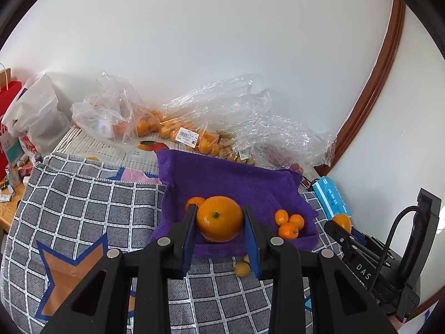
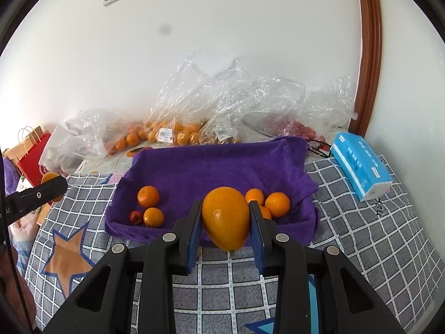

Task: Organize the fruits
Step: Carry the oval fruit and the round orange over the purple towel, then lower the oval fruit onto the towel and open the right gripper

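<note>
My left gripper [image 1: 219, 208] is shut on a round orange [image 1: 219, 220] with a green stem end, held just above the near edge of a purple towel [image 1: 236, 178]. Three small oranges [image 1: 289, 224] lie on the towel to its right, and one more [image 1: 194, 201] peeks out behind the left finger. My right gripper [image 2: 225, 204] is shut on a larger egg-shaped orange [image 2: 225, 220] over the same purple towel [image 2: 208, 167]. On that towel, two oranges [image 2: 150, 206] and a small red fruit [image 2: 135, 217] lie at the left, and several oranges [image 2: 277, 204] at the right.
Clear plastic bags of fruit [image 1: 178, 130] line the wall behind the towel. A blue tissue pack [image 2: 358, 164] lies at the right on the checked tablecloth [image 1: 91, 203]. A small yellow fruit [image 1: 242, 268] sits on the cloth. A white bag [image 1: 36, 117] and a red paper bag [image 1: 9, 97] stand at the left.
</note>
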`<state>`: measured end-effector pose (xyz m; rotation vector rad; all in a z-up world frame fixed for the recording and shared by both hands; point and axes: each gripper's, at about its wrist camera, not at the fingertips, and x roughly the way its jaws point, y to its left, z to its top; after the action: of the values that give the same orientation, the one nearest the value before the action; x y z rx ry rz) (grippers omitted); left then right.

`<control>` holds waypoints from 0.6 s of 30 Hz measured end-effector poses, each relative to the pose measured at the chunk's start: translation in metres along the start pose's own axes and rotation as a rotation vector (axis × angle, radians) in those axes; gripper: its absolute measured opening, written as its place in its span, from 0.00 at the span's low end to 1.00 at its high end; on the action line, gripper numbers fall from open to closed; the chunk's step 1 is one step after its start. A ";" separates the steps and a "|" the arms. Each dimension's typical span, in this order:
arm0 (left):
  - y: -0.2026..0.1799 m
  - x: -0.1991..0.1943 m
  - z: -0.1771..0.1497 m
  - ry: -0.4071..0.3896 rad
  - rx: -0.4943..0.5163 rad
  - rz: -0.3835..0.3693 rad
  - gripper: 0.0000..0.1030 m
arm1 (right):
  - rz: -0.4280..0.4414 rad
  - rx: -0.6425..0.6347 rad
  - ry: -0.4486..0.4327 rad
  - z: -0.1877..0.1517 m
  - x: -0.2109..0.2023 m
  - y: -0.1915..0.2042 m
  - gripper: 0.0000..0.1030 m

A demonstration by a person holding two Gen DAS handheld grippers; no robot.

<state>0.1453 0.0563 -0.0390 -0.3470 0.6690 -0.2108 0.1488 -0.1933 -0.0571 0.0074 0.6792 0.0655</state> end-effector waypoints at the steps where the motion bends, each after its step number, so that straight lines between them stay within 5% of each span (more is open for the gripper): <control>1: 0.000 0.002 0.002 0.002 0.001 0.000 0.29 | -0.001 0.000 -0.002 0.002 0.001 0.000 0.31; 18: 0.037 0.043 0.029 0.011 -0.035 0.063 0.29 | -0.016 -0.018 0.009 0.029 0.052 -0.004 0.31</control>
<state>0.1993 0.0851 -0.0561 -0.3576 0.6939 -0.1413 0.2079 -0.1936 -0.0672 -0.0154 0.6872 0.0560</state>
